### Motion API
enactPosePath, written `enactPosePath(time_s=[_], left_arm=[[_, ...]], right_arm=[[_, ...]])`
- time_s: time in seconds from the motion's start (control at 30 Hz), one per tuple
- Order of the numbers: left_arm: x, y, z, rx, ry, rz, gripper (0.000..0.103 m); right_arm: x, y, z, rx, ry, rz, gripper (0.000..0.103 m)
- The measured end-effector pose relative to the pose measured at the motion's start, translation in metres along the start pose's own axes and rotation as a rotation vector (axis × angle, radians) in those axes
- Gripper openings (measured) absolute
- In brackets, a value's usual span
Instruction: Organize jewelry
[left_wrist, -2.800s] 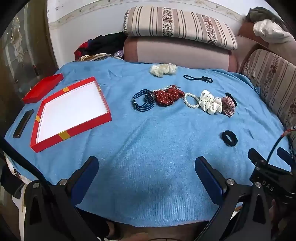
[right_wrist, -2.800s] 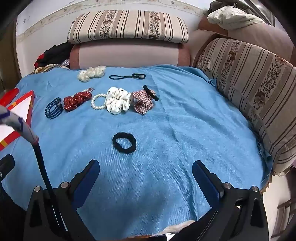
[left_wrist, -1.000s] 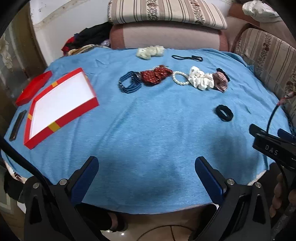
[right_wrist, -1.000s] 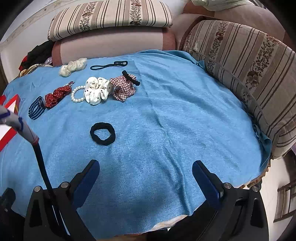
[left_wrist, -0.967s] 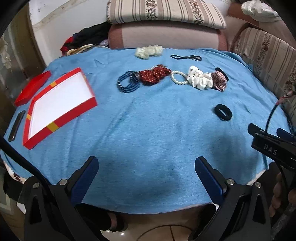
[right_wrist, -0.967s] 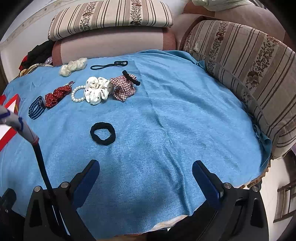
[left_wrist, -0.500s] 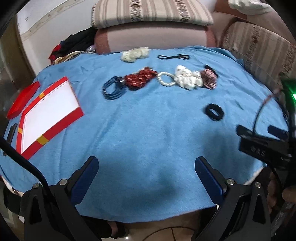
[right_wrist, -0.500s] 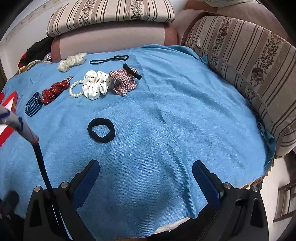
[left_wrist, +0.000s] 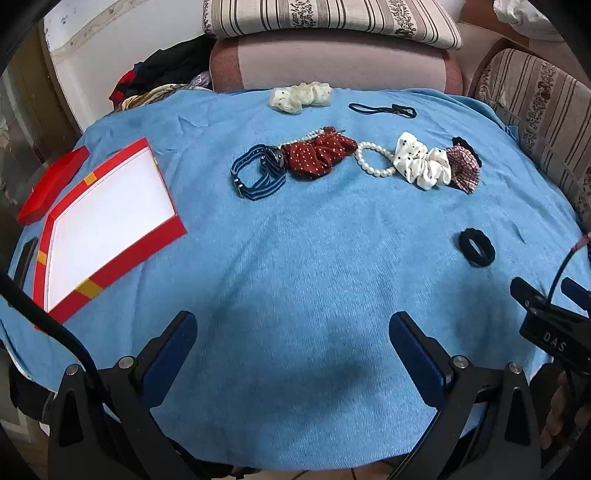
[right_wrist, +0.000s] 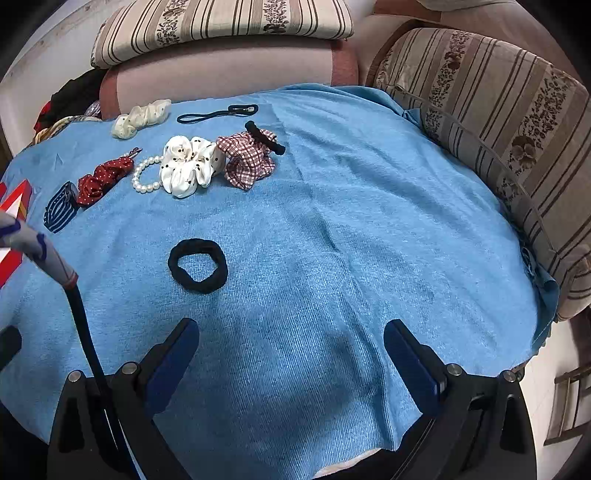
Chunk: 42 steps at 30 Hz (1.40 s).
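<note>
Blue knitted cloth (left_wrist: 295, 258) covering a table before striped sofa cushions. Left gripper (left_wrist: 293, 332) and right gripper (right_wrist: 291, 332) both spread wide, empty. Black fabric hair ring (right_wrist: 197, 265) at 11 o'clock from the right gripper. Red-rimmed white-lined box (left_wrist: 107, 221) at 10 o'clock from the left; cut off in the right view.

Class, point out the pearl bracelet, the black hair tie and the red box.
pearl bracelet (left_wrist: 375, 159): left wrist view, far bead strand.
black hair tie (right_wrist: 197, 264): right wrist view, near band.
red box (left_wrist: 110, 271): left wrist view, near wall.
</note>
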<state>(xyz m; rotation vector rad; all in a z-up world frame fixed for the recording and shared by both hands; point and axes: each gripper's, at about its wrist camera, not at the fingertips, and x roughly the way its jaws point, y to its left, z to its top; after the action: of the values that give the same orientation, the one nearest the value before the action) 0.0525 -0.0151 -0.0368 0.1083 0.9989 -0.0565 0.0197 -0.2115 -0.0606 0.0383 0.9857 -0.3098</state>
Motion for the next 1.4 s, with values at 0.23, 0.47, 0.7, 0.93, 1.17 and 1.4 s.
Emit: enactPosePath(time_s=[0.23,0.47,0.7,0.93,1.17,1.4], left_arm=[[0.005,0.003,0.011,-0.013,0.019,-0.034,0.103],[0.011,0.004,0.01,-0.016,0.042,-0.042,0.103],[0.018,0.008,0.01,-0.028,0.06,-0.04,0.103],[0.028,0.021,0.017,-0.042,0.065,-0.029,0.103],[0.043,0.063,0.052,-0.131,0.041,-0.039,0.1],[0.081,0.09,0.098,-0.157,0.068,-0.117,0.083]], right_arm=[[-0.003,0.006,0.007,-0.022,-0.022,-0.007,0.102],[0.0,0.01,0.009,-0.033,-0.013,-0.01,0.102],[0.002,0.014,0.011,-0.043,-0.007,-0.002,0.102],[0.005,0.009,0.017,-0.024,-0.019,0.072,0.102],[0.011,-0.008,0.023,0.023,-0.021,0.173,0.086],[0.023,-0.019,0.023,0.07,0.008,0.311,0.079]])
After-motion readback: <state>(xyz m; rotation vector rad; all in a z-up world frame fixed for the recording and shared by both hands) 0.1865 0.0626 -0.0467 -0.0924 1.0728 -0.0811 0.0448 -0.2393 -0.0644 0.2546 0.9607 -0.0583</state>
